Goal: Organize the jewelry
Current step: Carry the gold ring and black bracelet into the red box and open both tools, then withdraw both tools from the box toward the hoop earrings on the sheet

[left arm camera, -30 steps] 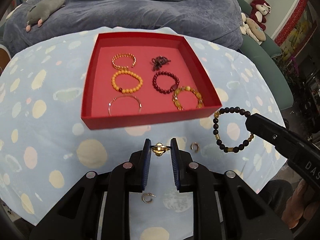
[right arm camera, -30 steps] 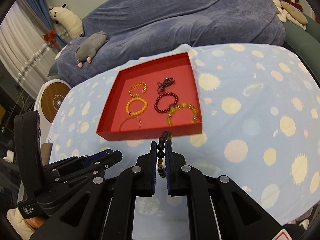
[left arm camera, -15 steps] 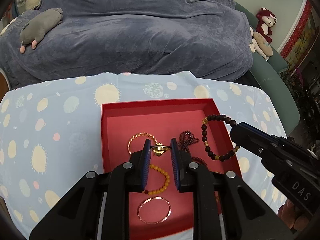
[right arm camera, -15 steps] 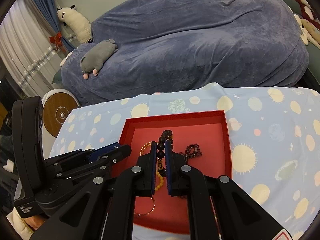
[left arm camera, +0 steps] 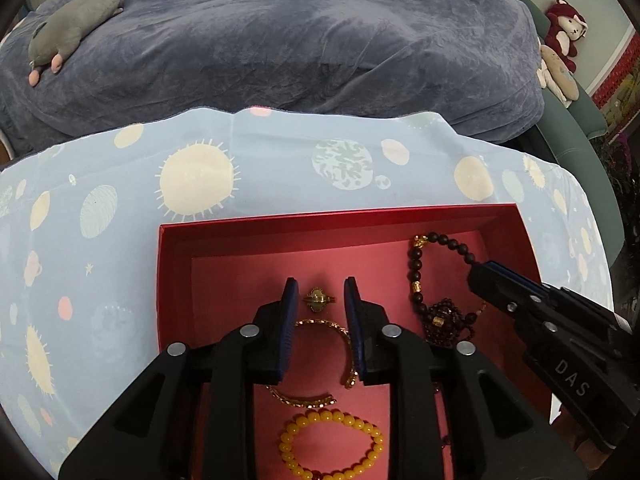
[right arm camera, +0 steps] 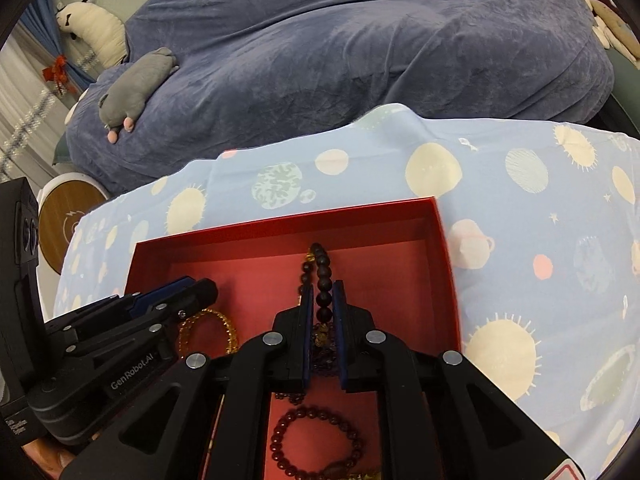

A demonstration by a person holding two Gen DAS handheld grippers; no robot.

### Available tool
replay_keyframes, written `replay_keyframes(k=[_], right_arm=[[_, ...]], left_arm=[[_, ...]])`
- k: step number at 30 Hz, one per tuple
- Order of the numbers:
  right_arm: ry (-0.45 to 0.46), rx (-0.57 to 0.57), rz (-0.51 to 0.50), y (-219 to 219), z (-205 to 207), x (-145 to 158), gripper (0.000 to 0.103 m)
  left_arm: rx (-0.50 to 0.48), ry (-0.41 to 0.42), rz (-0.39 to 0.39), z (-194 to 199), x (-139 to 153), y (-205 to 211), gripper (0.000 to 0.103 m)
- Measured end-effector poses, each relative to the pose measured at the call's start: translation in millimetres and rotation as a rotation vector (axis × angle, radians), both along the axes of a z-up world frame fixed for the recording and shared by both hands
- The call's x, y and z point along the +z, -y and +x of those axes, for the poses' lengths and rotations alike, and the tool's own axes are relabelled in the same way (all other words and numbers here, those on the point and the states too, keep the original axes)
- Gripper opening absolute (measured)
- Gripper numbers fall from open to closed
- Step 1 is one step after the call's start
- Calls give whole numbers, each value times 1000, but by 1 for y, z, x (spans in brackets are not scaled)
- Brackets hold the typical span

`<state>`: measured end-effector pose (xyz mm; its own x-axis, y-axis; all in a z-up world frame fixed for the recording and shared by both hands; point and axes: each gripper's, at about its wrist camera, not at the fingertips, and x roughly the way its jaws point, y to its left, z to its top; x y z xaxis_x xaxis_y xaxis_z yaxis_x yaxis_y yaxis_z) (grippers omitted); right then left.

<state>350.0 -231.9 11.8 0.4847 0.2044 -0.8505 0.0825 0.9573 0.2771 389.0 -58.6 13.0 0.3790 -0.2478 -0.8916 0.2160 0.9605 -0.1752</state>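
The red tray [left arm camera: 176, 280] lies on the patterned tablecloth. My left gripper [left arm camera: 320, 290] hangs over its left half, jaws opening. A gold ring [left arm camera: 319, 301] lies on the tray floor between the pads, touching neither. My right gripper [right arm camera: 322, 290] is over the right half, jaws opening too. The black bead bracelet [right arm camera: 323, 276] runs between its pads and rests on the tray floor [left arm camera: 416, 272]. Also in the tray are a gold chain bangle [left arm camera: 320, 325], a yellow bead bracelet [left arm camera: 332, 444], a dark red bead cluster [left arm camera: 444, 320] and a dark red bracelet [right arm camera: 316, 440].
A sofa under a blue-grey cover [left arm camera: 300, 40] rises just past the table's far edge, with a grey plush toy [left arm camera: 68, 28] on it. More plush toys [left arm camera: 564, 32] sit at the far right. A round wooden-topped object [right arm camera: 68, 212] stands left of the table.
Both grippers have moved forward over the tray and lower. The left jaws parted and the gold ring now lies on the tray floor. The right jaws have loosened around the black bracelet.
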Motion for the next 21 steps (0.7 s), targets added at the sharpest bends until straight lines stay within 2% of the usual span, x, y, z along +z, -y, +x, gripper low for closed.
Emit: replay_keyframes(k=[3,5,11,17,21], right_arm=[[26,-17,-21,5,-12,9,33],[44,-13,-38,4,-21,18,38],[93,-3,-57,-3,-66,44,45],[122,6,-81,-12,-123,63,45],[124,4,-85,-15,-163,68,46]], left_arm=[[27,44,-3,-9,8,-5,57],[30,57,-4,-18,15,-8,60],[32,107,-3,-59,39,-19,63],[39,145,-28,-115,64,-28,64],[28,168,-13,-154,74,-32,64]])
